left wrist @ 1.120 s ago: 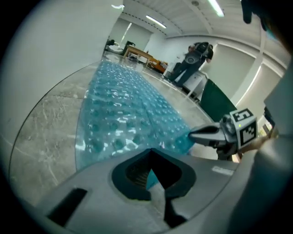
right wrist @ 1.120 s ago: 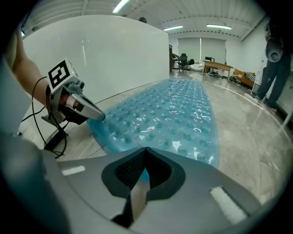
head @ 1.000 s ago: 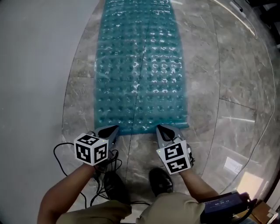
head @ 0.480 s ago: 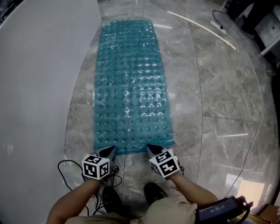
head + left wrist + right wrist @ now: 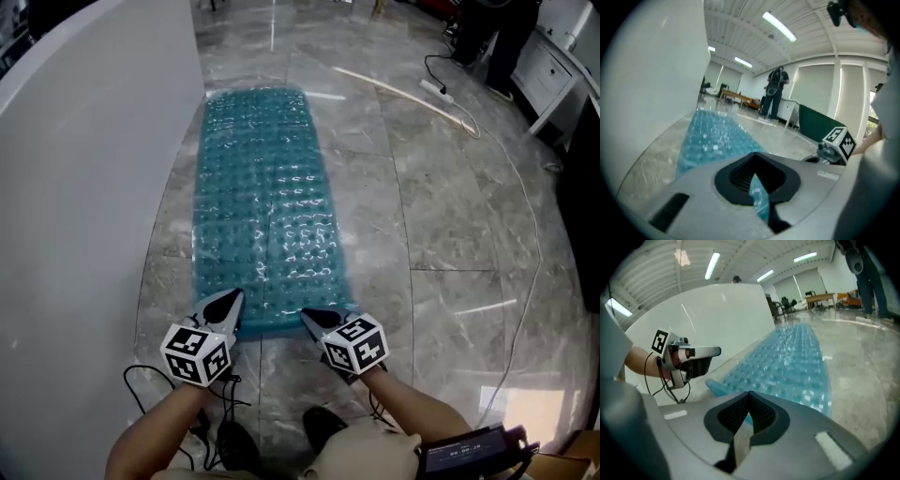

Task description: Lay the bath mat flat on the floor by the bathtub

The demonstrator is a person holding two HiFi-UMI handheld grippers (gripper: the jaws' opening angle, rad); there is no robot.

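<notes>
Mat (image 5: 262, 202) lies along the tub (image 5: 84, 187); open floor (image 5: 441, 225) lies to its right. My left tool (image 5: 225, 307) and right tool (image 5: 316, 321) each clamp its near edge.

Glossy grey marble floor (image 5: 450, 234)

bath mat (image 5: 262, 216) translucent teal plastic, bumpy, glossy; floor (image 5: 441, 234) polished grey marble-look tile; bathtub (image 5: 84, 187) smooth white
</notes>
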